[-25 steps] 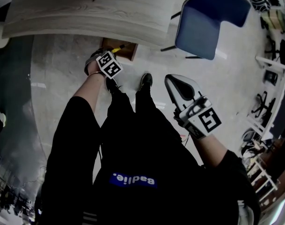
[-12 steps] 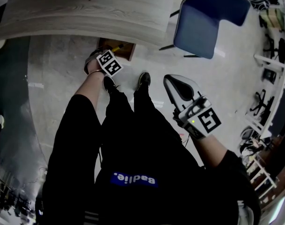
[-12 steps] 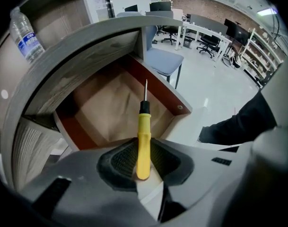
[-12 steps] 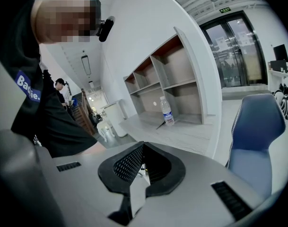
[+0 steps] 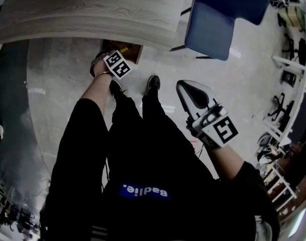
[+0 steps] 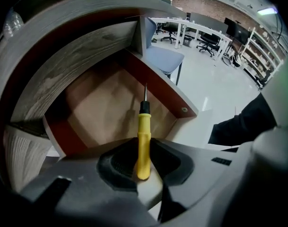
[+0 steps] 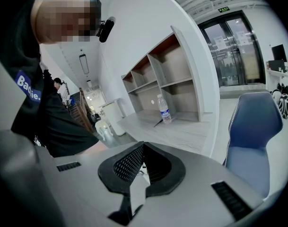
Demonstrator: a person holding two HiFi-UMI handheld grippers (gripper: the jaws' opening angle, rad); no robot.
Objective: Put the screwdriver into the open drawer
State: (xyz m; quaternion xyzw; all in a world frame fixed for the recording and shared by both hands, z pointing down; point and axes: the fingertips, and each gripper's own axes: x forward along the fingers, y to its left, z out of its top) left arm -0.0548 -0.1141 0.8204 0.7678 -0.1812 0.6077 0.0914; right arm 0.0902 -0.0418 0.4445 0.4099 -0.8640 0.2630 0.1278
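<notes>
Left tool (image 6: 143,168) on screwdriver (image 6: 143,131) — drawer (image 6: 155,89) part-covered

Pale glossy floor (image 5: 233,84). Light wood-grain counter (image 5: 92,9) stands beside a blue padded chair (image 5: 223,14). Open white wall shelving (image 7: 167,79) stands near glass double doors (image 7: 233,46).

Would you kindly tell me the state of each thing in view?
Drawer: open, visible floor bare.
Screwdriver: gripped, tip pointing into the drawer.
Left gripper: jaws shut on the screwdriver.
Right gripper: jaws shut, empty.
Bottle: upright.
</notes>
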